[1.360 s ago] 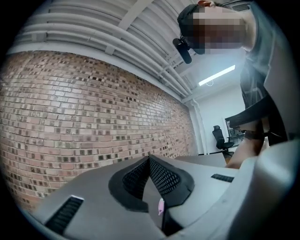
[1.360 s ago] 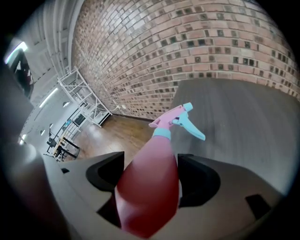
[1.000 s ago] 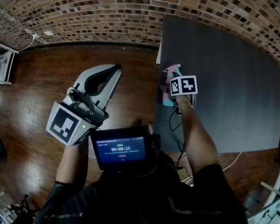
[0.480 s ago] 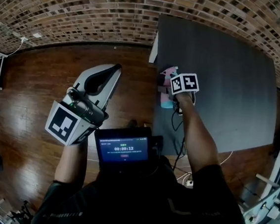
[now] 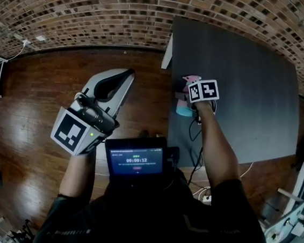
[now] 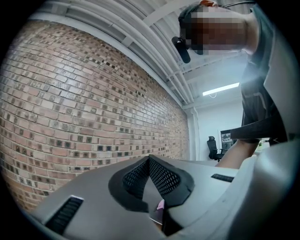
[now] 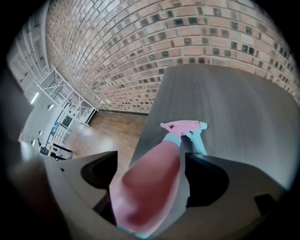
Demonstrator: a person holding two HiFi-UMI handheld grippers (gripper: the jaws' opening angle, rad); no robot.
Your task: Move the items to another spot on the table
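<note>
- compared with a second ago, the right gripper [image 7: 149, 160] has backed off a touch and more of the pink plastic spray bottle with the teal trigger and base [image 5: 188, 82] shows past its marker cube; its jaws are opening right now with the bottle between them, and there's a dark gap on the left side, so it reads as spread, not pinching
- far left is just brown wooden floor [image 5: 30, 100] with a red-brown brick wall [image 5: 99, 5] behind it
- the left gripper [image 5: 129, 74] hangs over the floor, well apart from the table; in the left gripper view its jaws are pressed together at the tips and nothing is pinched between them
- in the middle, a small dark screen [image 5: 137, 162] glows at the person's chest
- the bottle sits on the dark grey table [image 5: 249, 69], near its left edge; base end toward the right gripper, trigger head pointing away toward the brick wall; can't tell if it's lying flat or tipped
- the rest of the table runs off to the right
</note>
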